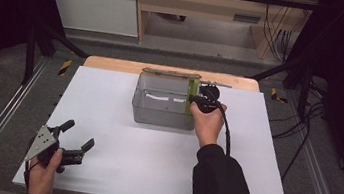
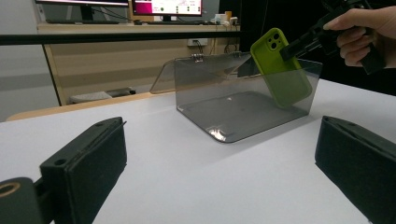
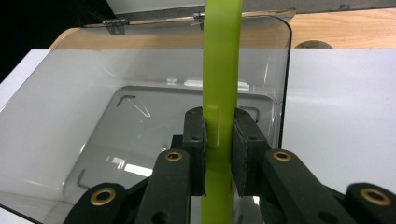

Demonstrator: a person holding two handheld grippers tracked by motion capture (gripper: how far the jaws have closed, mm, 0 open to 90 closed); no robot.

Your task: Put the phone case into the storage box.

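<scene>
You have a counter [image 1: 119, 135] in front of you, covered by a smooth white sheet across nearly all of its top. At the far edge a strip of bare pale wood [image 1: 114, 64] shows beyond the white, with rounded corners. One thing stands directly on the white surface: a clear, smoke-tinted plastic box [image 1: 158, 110], set toward the far side and a little right of the middle. Its flat bottom rests on the sheet, its walls rise straight, and its hinged lid [image 1: 170, 73] lies open toward the far edge, over the wooden strip. Around the box, the white surface runs plain to the left, right and near edges.
</scene>
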